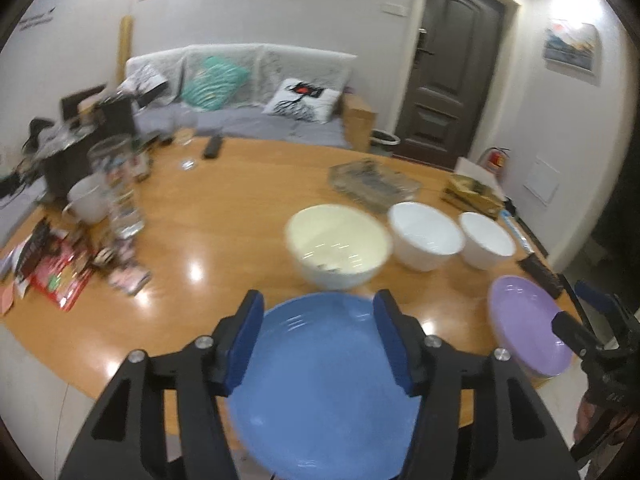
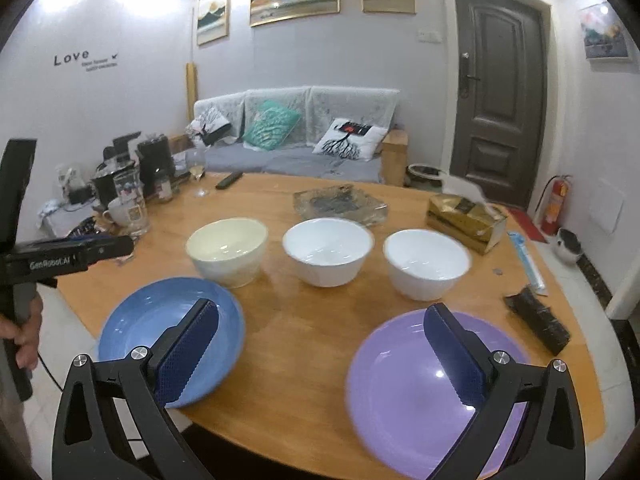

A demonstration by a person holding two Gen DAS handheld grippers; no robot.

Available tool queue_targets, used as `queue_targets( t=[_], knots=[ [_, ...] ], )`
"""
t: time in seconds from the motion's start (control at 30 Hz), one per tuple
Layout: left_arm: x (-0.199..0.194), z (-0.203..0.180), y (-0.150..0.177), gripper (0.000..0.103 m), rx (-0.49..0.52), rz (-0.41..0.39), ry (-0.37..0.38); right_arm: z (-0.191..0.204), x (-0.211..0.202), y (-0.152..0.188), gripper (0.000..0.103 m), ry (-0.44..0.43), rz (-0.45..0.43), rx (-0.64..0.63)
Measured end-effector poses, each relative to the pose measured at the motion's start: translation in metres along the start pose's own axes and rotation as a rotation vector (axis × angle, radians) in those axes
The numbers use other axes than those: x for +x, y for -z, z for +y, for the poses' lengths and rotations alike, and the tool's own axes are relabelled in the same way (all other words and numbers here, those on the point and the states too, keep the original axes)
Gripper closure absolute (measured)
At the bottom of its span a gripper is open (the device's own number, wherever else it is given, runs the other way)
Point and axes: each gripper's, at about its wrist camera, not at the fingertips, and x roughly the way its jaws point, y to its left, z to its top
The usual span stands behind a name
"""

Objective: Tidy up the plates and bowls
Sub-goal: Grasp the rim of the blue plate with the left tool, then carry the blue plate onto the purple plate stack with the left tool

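Note:
A blue plate [image 1: 320,384] lies at the table's near edge, with a purple plate [image 1: 528,324] to its right. Behind them stand a cream bowl [image 1: 338,250] and two white bowls [image 1: 424,236] [image 1: 486,245] in a row. My left gripper [image 1: 318,308] is open, its fingers straddling the blue plate from above. In the right wrist view my right gripper [image 2: 320,320] is open above the table between the blue plate [image 2: 160,320] and the purple plate [image 2: 416,400], with the cream bowl [image 2: 228,250] and white bowls [image 2: 328,250] [image 2: 426,262] beyond.
The round wooden table [image 2: 296,344] carries a glass tray [image 2: 340,202], a gold tissue box [image 2: 466,216], a dark packet [image 2: 538,318], a remote [image 2: 229,180], a wine glass [image 2: 198,172], a mug and glass jar [image 2: 130,204] and clutter at left. A sofa and door stand behind.

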Motion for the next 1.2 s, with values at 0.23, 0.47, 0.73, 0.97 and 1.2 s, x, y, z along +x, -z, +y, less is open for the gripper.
queue_targets(
  t=[0.23, 0.47, 0.73, 0.97, 1.2],
  knots=[
    [0.025, 0.049, 0.032, 0.046, -0.065, 0.072, -0.042, 0.035, 0.049, 0.011, 0.012, -0.164, 0.205, 0.012],
    [0.051, 0.066, 0.058, 0.048, -0.112, 0.142, -0.012, 0.056, 0.088, 0.036, 0.039, -0.205, 0.359, 0.035],
    [0.065, 0.059, 0.066, 0.082, -0.102, 0.167, -0.005, 0.064, 0.107, 0.047, 0.063, -0.198, 0.443, 0.033],
    [0.067, 0.058, 0.071, 0.093, -0.100, 0.176, -0.015, 0.066, 0.111, 0.052, 0.079, -0.186, 0.459, 0.004],
    [0.067, 0.057, 0.070, 0.093, -0.092, 0.194, -0.025, 0.063, 0.111, 0.053, 0.079, -0.196, 0.459, 0.007]
  ],
)
